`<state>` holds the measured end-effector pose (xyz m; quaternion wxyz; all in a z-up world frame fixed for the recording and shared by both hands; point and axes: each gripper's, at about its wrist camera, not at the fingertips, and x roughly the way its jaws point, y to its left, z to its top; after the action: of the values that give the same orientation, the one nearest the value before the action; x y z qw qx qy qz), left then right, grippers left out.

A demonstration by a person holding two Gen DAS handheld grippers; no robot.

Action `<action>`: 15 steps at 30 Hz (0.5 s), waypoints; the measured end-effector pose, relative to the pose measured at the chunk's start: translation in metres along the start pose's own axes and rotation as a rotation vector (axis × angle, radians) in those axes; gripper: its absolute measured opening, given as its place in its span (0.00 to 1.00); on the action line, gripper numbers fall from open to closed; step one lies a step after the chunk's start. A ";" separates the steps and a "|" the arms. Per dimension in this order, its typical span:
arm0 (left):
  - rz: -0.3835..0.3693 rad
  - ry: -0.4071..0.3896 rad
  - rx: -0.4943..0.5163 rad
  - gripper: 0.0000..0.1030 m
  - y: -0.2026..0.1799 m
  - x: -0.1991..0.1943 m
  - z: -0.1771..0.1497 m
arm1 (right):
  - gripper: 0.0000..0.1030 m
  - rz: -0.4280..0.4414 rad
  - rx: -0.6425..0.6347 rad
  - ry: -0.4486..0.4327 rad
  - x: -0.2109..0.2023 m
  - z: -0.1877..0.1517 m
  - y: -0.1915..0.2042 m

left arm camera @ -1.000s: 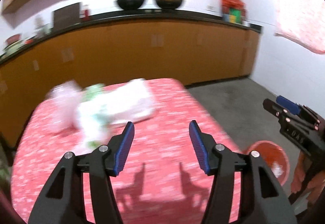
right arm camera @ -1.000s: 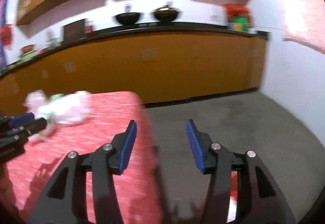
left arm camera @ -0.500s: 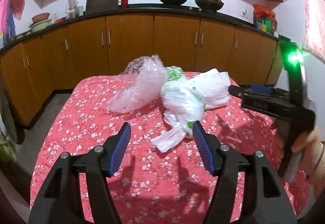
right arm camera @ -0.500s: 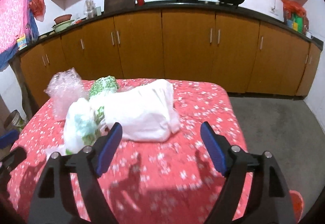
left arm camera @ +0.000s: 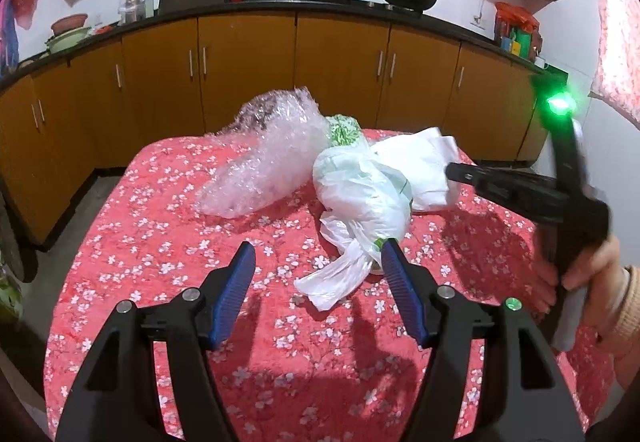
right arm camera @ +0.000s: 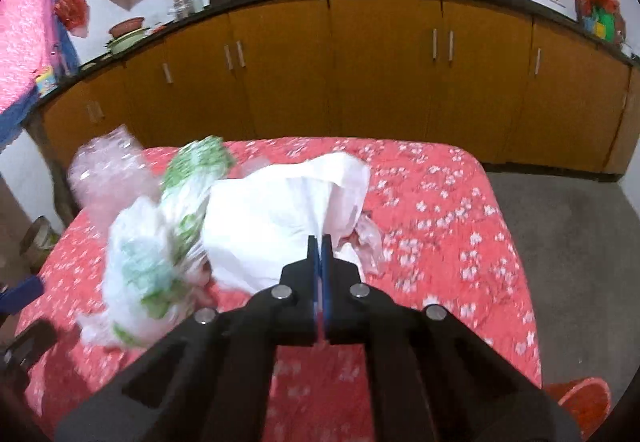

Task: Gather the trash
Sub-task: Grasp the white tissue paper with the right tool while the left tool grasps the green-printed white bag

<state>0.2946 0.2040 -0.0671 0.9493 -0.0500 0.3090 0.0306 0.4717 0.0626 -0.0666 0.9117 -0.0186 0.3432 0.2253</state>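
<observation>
Tabletop covered by a red flowered cloth is seen in front of brown cabinets, and the trash is piled at its middle. Bubble wrap lies at the left of the pile, touching a green-printed bag whose loose tail trails toward the near edge. A white plastic bag is bunched at the right of the pile, against the green-printed one. The right gripper is seen with its fingers pressed together on a fold of the white plastic bag. The left gripper is held low over the cloth, its fingers spread wide, the bag's tail lying just ahead between them. An orange bin stands on the floor beyond the right corner.
</observation>
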 end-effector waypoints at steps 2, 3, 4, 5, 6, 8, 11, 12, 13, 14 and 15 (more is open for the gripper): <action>-0.009 0.010 -0.004 0.63 -0.001 0.004 0.002 | 0.03 0.004 0.005 -0.015 -0.015 -0.008 -0.003; -0.011 0.014 -0.005 0.63 -0.001 0.006 0.003 | 0.03 0.008 0.014 -0.025 -0.023 -0.012 -0.006; -0.012 0.015 -0.006 0.63 -0.002 0.007 0.003 | 0.03 0.012 0.025 -0.033 -0.032 -0.015 -0.009; -0.014 0.017 -0.007 0.66 -0.003 0.009 0.004 | 0.03 0.015 0.035 -0.043 -0.041 -0.020 -0.012; -0.014 0.020 -0.006 0.67 -0.004 0.011 0.005 | 0.03 0.011 0.039 -0.050 -0.048 -0.024 -0.015; -0.009 0.028 0.001 0.69 -0.008 0.018 0.007 | 0.03 0.003 0.045 -0.065 -0.061 -0.031 -0.020; 0.002 0.045 0.016 0.69 -0.015 0.028 0.010 | 0.03 -0.006 0.038 -0.074 -0.074 -0.037 -0.024; 0.007 0.054 0.017 0.69 -0.018 0.032 0.011 | 0.03 -0.007 0.036 -0.073 -0.076 -0.040 -0.024; 0.005 0.060 0.017 0.69 -0.020 0.035 0.011 | 0.03 -0.010 0.033 -0.073 -0.079 -0.041 -0.025; 0.004 0.068 0.015 0.69 -0.021 0.038 0.012 | 0.03 -0.011 0.031 -0.072 -0.080 -0.043 -0.025; 0.008 0.083 0.013 0.69 -0.023 0.042 0.013 | 0.03 -0.011 0.030 -0.069 -0.081 -0.044 -0.026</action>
<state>0.3387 0.1834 -0.0798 0.9357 -0.0437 0.3487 0.0304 0.4018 -0.0011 -0.0520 0.9243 0.0012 0.3147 0.2157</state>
